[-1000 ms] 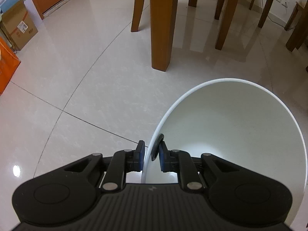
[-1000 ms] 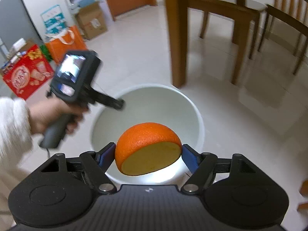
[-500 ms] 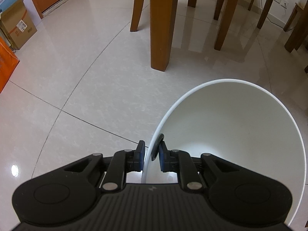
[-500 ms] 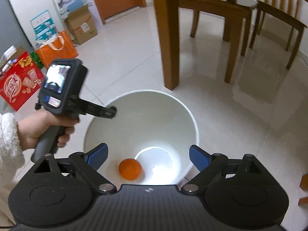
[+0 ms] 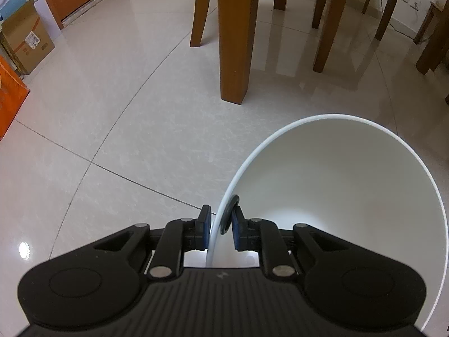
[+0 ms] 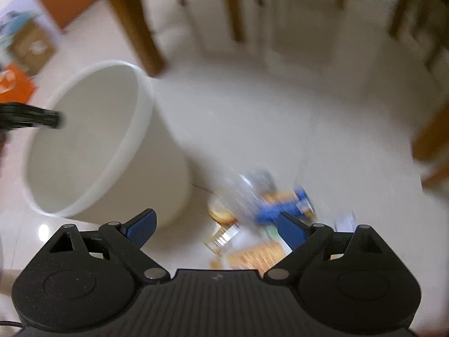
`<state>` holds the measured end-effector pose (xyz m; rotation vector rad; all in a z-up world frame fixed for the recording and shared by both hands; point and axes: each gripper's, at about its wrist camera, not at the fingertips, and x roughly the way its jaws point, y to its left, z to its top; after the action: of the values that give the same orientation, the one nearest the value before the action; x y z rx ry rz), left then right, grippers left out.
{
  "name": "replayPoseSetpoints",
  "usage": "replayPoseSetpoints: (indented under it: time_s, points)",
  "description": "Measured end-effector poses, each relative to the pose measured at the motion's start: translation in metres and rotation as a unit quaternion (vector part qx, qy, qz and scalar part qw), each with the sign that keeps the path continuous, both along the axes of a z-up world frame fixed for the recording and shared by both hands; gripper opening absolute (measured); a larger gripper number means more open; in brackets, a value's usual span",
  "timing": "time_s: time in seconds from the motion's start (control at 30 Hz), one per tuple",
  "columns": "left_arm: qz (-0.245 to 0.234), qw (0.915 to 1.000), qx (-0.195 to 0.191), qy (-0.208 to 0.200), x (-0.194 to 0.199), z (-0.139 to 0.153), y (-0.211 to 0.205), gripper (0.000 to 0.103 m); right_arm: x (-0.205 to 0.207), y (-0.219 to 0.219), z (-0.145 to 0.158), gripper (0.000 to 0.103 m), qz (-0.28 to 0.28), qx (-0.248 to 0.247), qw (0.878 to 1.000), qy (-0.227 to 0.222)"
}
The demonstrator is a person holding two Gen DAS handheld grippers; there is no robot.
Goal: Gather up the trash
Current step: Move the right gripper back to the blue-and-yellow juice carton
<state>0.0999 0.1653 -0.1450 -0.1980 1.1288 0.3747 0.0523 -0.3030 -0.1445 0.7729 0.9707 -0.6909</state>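
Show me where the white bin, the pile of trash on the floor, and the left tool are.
white bin [image 6: 140, 118]: right wrist view, on its far rim.
pile of trash [image 6: 280, 205]: right wrist view, on the blurred blue wrapper.
left tool [image 5: 220, 226]: left wrist view, midway between its fingertips, shut on the bin's rim.

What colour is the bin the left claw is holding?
White bin, inside and out; clearest in the left wrist view.

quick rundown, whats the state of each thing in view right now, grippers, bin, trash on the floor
left gripper: shut on the rim of the white bin
right gripper: open, holding nothing
white bin: upright on the floor, open top
trash pile: on the floor beside the bin, too blurred to identify items
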Motion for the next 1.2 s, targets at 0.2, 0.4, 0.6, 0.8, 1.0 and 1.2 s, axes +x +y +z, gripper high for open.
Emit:
replayPoseSetpoints:
  time_s: [0.2,0.4,0.6,0.8,1.0,1.2]
  points:
    - [0.0,1.0,0.0,0.0,0.0,0.0,0.0,0.014,-0.045,-0.004,-0.084,0.094,-0.08,0.05,0.994,0.062]
    - [0.0,1.0,0.001,0.001,0.002,-0.001,0.0,0.014,-0.069,0.001,-0.16,0.093,-0.124,0.093,0.981,0.121]
    - [0.001,1.0,0.004,0.002,0.003,-0.001,0.0,0.014,-0.083,-0.001,-0.205,0.093,-0.179,0.137,0.967,0.116]
    - [-0.002,1.0,0.008,0.003,0.004,-0.001,-0.002,0.014,-0.088,0.004,-0.225,0.093,-0.21,0.15,0.962,0.086]
    - [-0.002,0.9999,0.009,0.003,0.003,-0.002,-0.002,0.014,-0.091,0.014,-0.233,0.094,-0.208,0.158,0.961,0.096]
    - [0.0,0.9999,0.01,0.003,0.003,-0.002,-0.003,0.015,-0.082,0.006,-0.238,0.087,-0.237,0.144,0.954,0.113]
